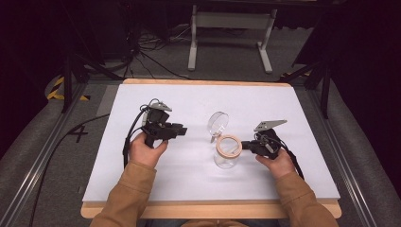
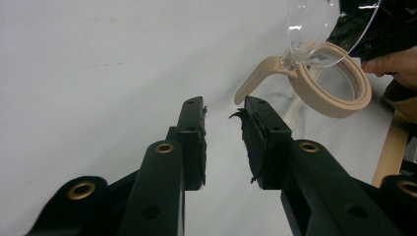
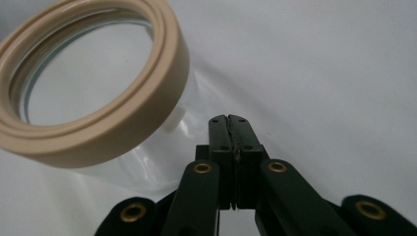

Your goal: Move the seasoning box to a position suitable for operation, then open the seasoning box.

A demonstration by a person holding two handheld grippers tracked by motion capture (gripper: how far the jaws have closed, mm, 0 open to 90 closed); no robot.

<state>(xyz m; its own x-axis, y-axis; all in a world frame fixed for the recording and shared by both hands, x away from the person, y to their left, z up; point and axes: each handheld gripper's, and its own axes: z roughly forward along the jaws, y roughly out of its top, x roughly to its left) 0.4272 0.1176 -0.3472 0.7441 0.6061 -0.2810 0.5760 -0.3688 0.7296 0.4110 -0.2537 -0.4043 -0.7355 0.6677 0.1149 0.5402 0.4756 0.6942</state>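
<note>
High view is showing me a clear jar [image 1: 226, 153] with a beige rim [image 1: 229, 146] standing near the middle of the white table [image 1: 142, 179], its transparent hinged lid [image 1: 217, 124] flipped up and open behind it. I am judging it light but rigid, slick and breakable, so I am favouring the thick beige ring or the latch tab [image 2: 255, 78] as the place to grip instead of the smooth wall. My right gripper [image 3: 229, 119] is sitting just beside the rim with its jaws pressed together on nothing, while my left gripper [image 2: 223, 115] is hovering apart from the jar, jaws spread and pointing toward the tab.
</note>
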